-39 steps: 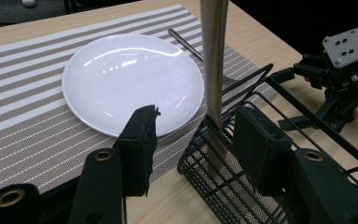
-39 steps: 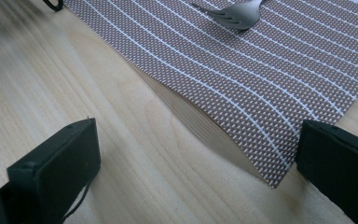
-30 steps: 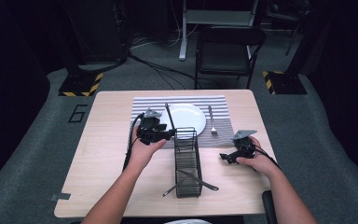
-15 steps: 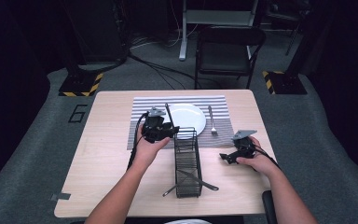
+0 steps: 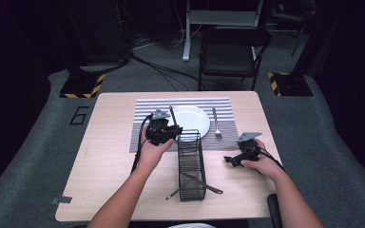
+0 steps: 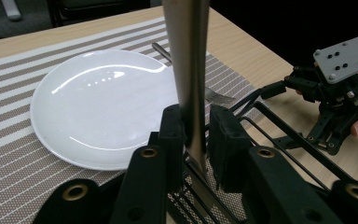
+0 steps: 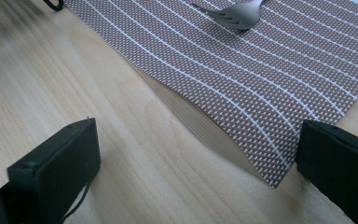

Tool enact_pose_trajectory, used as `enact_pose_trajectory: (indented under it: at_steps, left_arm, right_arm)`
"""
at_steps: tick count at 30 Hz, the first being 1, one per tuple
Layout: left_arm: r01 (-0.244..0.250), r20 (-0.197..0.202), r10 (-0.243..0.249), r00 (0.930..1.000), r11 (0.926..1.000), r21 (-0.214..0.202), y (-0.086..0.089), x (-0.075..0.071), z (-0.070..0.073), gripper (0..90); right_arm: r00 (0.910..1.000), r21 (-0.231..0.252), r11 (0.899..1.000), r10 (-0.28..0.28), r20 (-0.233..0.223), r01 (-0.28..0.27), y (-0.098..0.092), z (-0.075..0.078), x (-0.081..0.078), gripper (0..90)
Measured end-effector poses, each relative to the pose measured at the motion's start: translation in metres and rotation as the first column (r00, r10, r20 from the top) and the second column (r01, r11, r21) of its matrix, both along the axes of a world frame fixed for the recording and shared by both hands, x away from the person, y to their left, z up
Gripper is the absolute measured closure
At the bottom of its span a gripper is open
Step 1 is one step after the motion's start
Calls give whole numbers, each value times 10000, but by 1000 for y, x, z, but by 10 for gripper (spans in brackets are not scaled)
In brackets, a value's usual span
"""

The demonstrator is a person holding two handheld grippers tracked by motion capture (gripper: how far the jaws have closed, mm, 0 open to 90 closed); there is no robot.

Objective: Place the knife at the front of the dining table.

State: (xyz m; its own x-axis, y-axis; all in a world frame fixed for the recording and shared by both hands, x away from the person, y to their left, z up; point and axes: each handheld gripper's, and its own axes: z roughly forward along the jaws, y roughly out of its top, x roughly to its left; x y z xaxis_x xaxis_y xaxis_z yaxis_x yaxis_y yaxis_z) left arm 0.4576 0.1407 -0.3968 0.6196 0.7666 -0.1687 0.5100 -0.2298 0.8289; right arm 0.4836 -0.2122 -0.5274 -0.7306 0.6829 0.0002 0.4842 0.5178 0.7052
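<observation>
Since a second ago, my left gripper (image 5: 175, 129) has carried its knife (image 5: 171, 113) rightward from the placemat's left part to just beside the far end of the wire caddy (image 5: 190, 164); my right gripper (image 5: 229, 159) hasn't moved. I read that as a knife being brought over for setting down, though whether it belongs by the plate or in the caddy I can't say.

From the high view, the white plate (image 5: 190, 118) sits on the striped placemat (image 5: 142, 123), a fork (image 5: 215, 124) lies to its right, and more cutlery rests in the caddy's near end.

Through the left gripper view, the jaws are nearly closed, pinching the knife (image 6: 190, 74), which stands upright between them. The plate (image 6: 98, 102) lies beyond, and the caddy's black wires (image 6: 279, 126) run just below and to the right. The other gripper (image 6: 340, 93) shows farther off.

Through the right gripper view, the jaws stand wide apart with nothing between them, low over the bare table (image 7: 98, 84) at the placemat's lifted corner (image 7: 265, 177). The fork's tines (image 7: 235, 15) lie beyond.
</observation>
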Motion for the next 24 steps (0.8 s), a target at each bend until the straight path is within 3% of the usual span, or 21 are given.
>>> enact_pose_trajectory:
  at_steps: [6, 11, 16, 24]
  left_arm:
    - [-25, 194, 25, 9998, 10000, 28, -1, -6, 0, 790]
    - [443, 285, -441, 9986, 9990, -73, -5, -12, 1, 810]
    - [697, 442, -703, 9965, 9975, 146, -12, -15, 2, 816]
    - [777, 528, -792, 9955, 9965, 292, -11, -14, 15, 818]
  right_arm:
    - [10000, -4, 10000, 1, -3, -1, 0, 0, 0, 0]
    - [10000, -1, 10000, 7, -2, -7, 0, 0, 0, 0]
    - [10000, -7, 10000, 19, 11, -19, 0, 0, 0, 0]
    - [10000, -6, 10000, 20, 12, -20, 0, 0, 0, 0]
